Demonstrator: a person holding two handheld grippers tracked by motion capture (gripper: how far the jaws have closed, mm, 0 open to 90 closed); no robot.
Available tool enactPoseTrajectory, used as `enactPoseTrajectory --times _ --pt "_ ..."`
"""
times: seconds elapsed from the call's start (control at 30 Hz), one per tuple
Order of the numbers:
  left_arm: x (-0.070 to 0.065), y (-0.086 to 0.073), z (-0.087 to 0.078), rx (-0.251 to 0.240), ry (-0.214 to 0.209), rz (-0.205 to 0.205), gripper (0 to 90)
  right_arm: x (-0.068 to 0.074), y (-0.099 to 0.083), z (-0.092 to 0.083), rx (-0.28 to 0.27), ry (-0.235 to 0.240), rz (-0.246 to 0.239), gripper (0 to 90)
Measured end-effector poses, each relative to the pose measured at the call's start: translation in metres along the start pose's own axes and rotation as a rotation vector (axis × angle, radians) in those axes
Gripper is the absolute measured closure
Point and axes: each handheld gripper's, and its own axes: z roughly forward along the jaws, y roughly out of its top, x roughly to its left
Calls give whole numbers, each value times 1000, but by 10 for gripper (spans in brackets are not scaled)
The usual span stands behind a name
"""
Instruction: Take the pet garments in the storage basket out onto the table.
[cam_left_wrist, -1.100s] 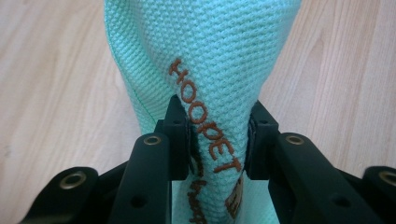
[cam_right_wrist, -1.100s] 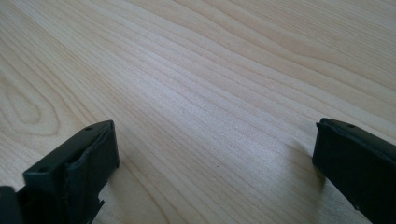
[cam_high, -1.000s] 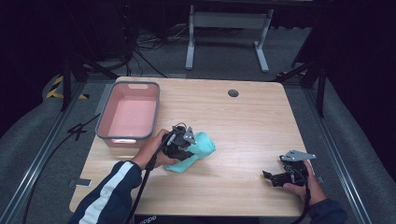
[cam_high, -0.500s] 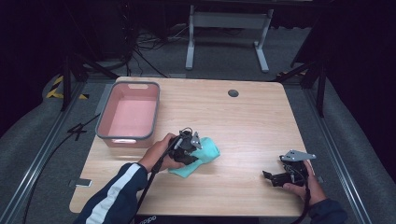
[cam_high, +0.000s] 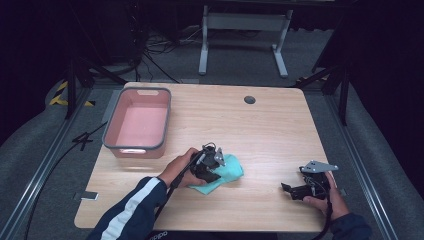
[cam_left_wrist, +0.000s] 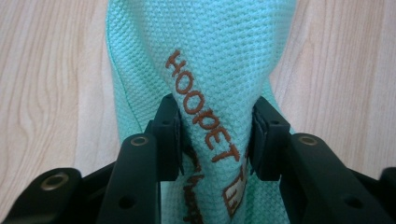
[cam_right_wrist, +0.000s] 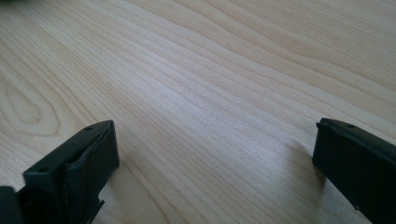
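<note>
A teal cloth (cam_high: 231, 170) with brown stitched lettering lies on the wooden table (cam_high: 270, 130), left of the front middle. My left gripper (cam_high: 212, 172) is on its left part, low over the table. In the left gripper view a raised fold of the cloth (cam_left_wrist: 210, 46) fills the gap between the two pads (cam_left_wrist: 170, 135) of my left gripper (cam_left_wrist: 215, 135) and touches both. The jaws have just been opening, with the fold still between them. My right gripper (cam_high: 291, 190) rests near the front right edge, open; bare wood lies between the jaws of the right gripper (cam_right_wrist: 217, 137).
A pink bin with a grey rim (cam_high: 111, 127) stands at the table's left side, nothing in it. A dark round cable hole (cam_high: 249, 99) sits near the far edge. Beyond the table are a dark floor, cables and a metal stand.
My left hand has moved right and down with the cloth, which now lies lower on the table. The right hand has kept still.
</note>
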Motion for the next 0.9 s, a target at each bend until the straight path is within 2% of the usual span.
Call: enactPoseTrajectory --times 0.07,0.13,0.27,0.47,0.6,0.9 --pt "-2 2 1 0 -4 11 576 0 0 0 0 0 0 7" --pt "-3 3 1 -18 -15 8 472 0 0 0 0 0 0 7" --pt "-3 2 -5 -45 -15 -5 336 0 0 0 0 0 1 7" --pt "-1 -3 -21 -101 7 -22 231 0 0 0 0 0 1 7" --pt "0 -6 -31 -128 21 -32 223 0 0 0 0 0 1 7" --pt "-2 -12 -43 -135 38 -14 210 0 0 0 0 0 1 7"
